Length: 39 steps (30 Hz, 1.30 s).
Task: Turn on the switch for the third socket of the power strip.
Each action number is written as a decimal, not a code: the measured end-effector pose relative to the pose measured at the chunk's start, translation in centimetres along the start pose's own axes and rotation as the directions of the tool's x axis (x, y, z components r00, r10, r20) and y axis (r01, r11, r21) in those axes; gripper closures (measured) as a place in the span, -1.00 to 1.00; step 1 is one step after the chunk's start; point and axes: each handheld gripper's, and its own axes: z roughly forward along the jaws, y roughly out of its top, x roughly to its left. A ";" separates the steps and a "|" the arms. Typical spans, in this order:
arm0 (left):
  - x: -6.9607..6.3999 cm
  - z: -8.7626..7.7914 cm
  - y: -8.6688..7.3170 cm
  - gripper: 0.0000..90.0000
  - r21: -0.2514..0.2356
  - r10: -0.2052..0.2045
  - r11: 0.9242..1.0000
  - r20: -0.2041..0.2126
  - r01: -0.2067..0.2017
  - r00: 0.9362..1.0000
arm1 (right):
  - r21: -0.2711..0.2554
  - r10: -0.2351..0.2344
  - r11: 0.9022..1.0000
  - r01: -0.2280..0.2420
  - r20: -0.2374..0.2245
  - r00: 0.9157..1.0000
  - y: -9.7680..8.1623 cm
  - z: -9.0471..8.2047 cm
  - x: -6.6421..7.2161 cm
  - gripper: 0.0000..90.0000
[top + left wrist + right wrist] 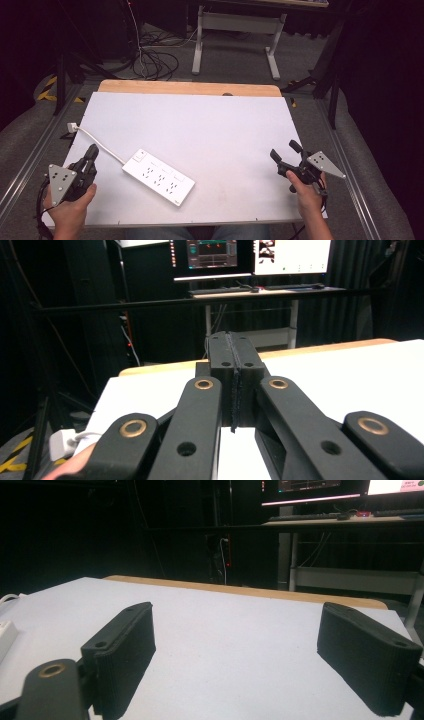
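The desk point(210, 125) carries a white board that covers nearly all of its top; a strip of bare wood shows along the far edge. The white surface is matte and uniform.

A white power strip point(158, 176) lies flat on the desk, left of centre and toward the near edge, set at a diagonal with its switch end pointing far-left. Its white cable point(100, 142) runs from that end toward the far-left corner and ends in a white plug point(72, 127) at the left edge of the desk. In the right gripper view, an edge of the power strip point(6, 632) appears at the left margin.

The left hand-held gripper point(91, 156) sits at the near-left corner, just beside the switch end of the power strip but not touching it. In the left gripper view its jaws are pressed together with nothing between them, and the left hand-held gripper point(233, 390) points toward the far edge of the desk.

The right hand-held gripper point(285, 151) sits at the near-right edge, well apart from the power strip. In the right gripper view its jaws stand wide, with bare desk between the ribbed pads point(125, 652).

Each hand-held gripper carries a grey three-cornered plate and is held by one hand of the person.
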 end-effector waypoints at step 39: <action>-5.8 1.9 0.4 1.00 0.047 0.113 0.991 0.234 -0.127 0.966 | 0.005 0.004 1.000 -0.004 -0.003 1.000 0.0 0.1 0.1 -0.65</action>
